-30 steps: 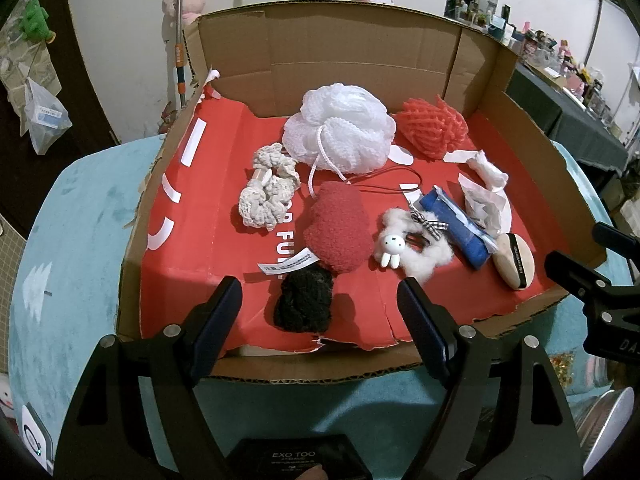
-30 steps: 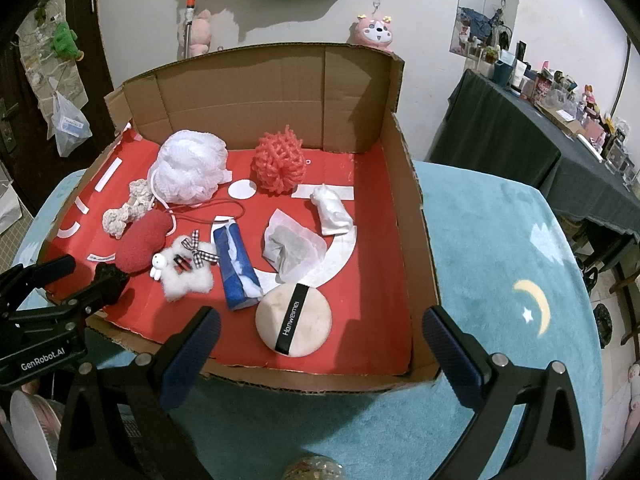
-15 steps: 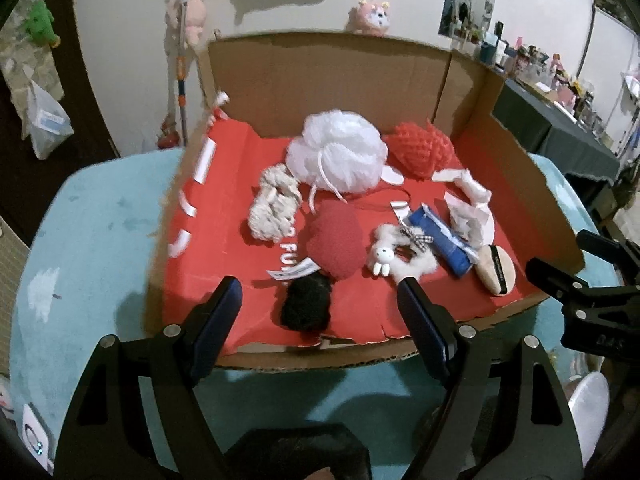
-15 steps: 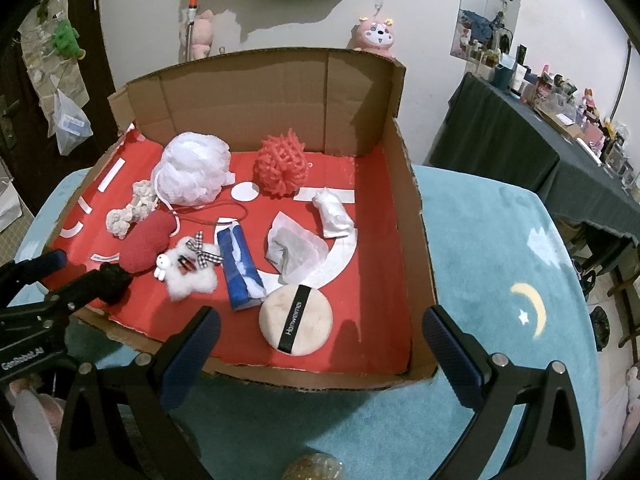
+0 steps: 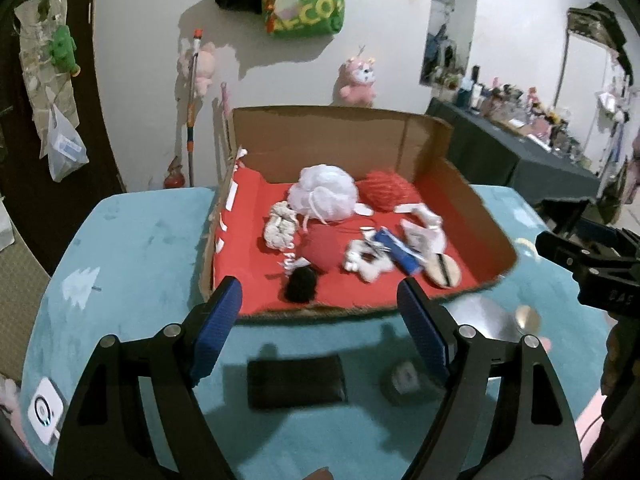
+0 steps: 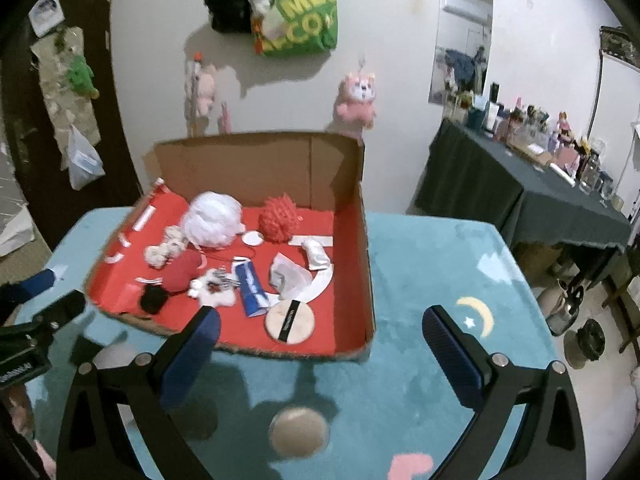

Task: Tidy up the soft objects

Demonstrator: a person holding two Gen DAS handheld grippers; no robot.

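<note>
Both grippers, left and right, hung with jaws wide and empty over the table before the box, where the white pouf, likely light and squashy, looked best pinched mid-bulk.

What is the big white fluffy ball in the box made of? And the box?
The white fluffy ball looks like gathered nylon mesh, a bath pouf: it bunches in ruffles and has a white cord loop. That is a guess from its look. The box is plain brown cardboard with creased walls; its floor is red, matte, printed in white.
</note>
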